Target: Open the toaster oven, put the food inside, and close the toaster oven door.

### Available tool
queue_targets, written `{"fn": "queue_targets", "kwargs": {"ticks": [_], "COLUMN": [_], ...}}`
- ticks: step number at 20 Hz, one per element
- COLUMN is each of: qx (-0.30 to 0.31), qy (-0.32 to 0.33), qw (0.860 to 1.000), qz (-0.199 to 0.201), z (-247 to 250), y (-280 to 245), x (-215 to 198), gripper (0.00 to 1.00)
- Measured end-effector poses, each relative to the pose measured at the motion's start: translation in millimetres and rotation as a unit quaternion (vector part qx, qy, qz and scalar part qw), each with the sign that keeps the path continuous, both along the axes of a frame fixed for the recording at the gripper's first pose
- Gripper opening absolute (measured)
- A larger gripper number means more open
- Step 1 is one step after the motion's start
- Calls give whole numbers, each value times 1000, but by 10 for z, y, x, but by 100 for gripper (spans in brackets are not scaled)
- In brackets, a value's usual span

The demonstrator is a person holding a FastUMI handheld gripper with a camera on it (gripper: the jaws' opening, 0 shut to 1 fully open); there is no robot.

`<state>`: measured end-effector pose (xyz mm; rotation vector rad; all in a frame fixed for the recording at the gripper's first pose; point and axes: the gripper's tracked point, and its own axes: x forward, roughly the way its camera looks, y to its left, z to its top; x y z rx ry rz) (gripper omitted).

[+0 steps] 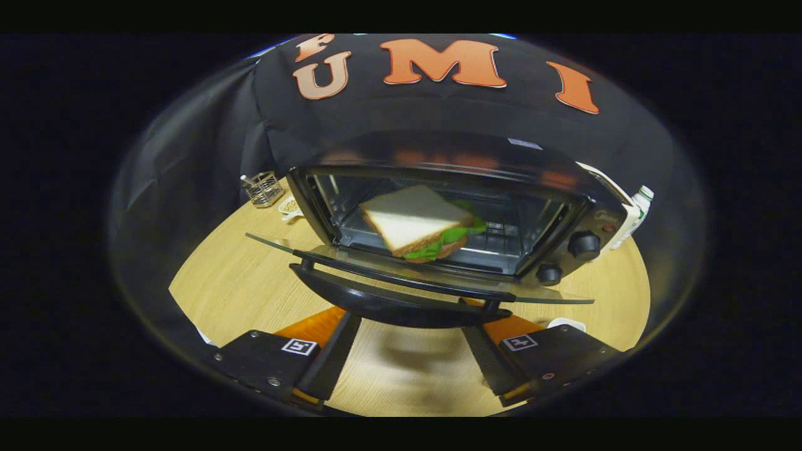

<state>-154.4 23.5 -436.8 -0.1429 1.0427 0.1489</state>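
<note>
The black toaster oven (564,207) stands on the round wooden table with its glass door (351,254) folded down flat toward me. A sandwich (416,222) of white bread with green lettuce lies tilted at the oven's mouth, its near corner reaching over the hinge end of the door. The door's black handle (401,304) runs across just ahead of my fingers and covers their tips. My gripper (410,329) is open, the fingers spread wide under the handle, and nothing is pressed between them.
Two black knobs (583,245) sit on the oven's right panel. A wire holder (263,188) and a small white dish (289,208) stand left of the oven, a white bottle (634,216) behind its right side. The table's front edge lies near the fingers.
</note>
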Motion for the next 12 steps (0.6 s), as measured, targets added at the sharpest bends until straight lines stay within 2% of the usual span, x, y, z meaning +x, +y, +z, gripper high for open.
{"fn": "queue_targets", "kwargs": {"ticks": [12], "qx": [-31], "qy": [-35], "qw": [999], "qz": [-19], "z": [88], "y": [-126], "x": [675], "gripper": [91]}}
